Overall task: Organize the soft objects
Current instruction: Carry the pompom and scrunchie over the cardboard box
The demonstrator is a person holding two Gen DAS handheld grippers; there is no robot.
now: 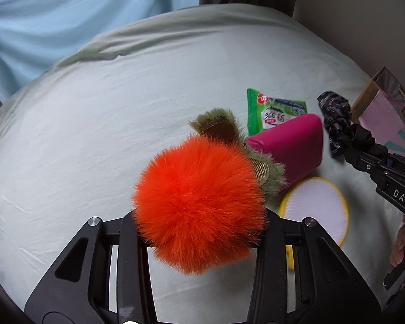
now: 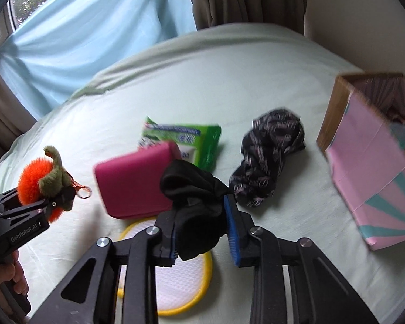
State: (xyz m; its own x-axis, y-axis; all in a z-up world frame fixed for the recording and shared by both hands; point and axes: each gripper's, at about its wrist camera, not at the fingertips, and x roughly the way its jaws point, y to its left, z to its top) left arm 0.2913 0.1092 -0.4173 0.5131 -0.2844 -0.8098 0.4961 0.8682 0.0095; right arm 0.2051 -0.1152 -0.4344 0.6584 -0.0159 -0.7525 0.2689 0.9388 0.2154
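Bedsheet [image 2: 229, 75], pale green and creased, lies under everything we can see. Our left gripper [image 1: 199, 232] has its jaws pinching a fluffy orange pompom [image 1: 199, 202] with olive plush leaves, and in the right wrist view the toy hangs clear of the sheet. Our right gripper [image 2: 202, 232] has its jaws pressed onto a bunched black cloth [image 2: 194, 202], which bulges out above and below the blue pads [image 2: 233, 237]. Just beyond it a magenta case [image 2: 135, 181] rests partly on a green wipes packet [image 2: 202, 140] and overlaps a round white pad with a yellow rim [image 2: 175, 291]. A black patterned scarf [image 2: 269, 159] lies crumpled on the sheet between the packet and a pink cardboard box [image 2: 369, 167] at the right, which stands apart from it. We see a hand [image 2: 2, 278] on the left gripper's handle.
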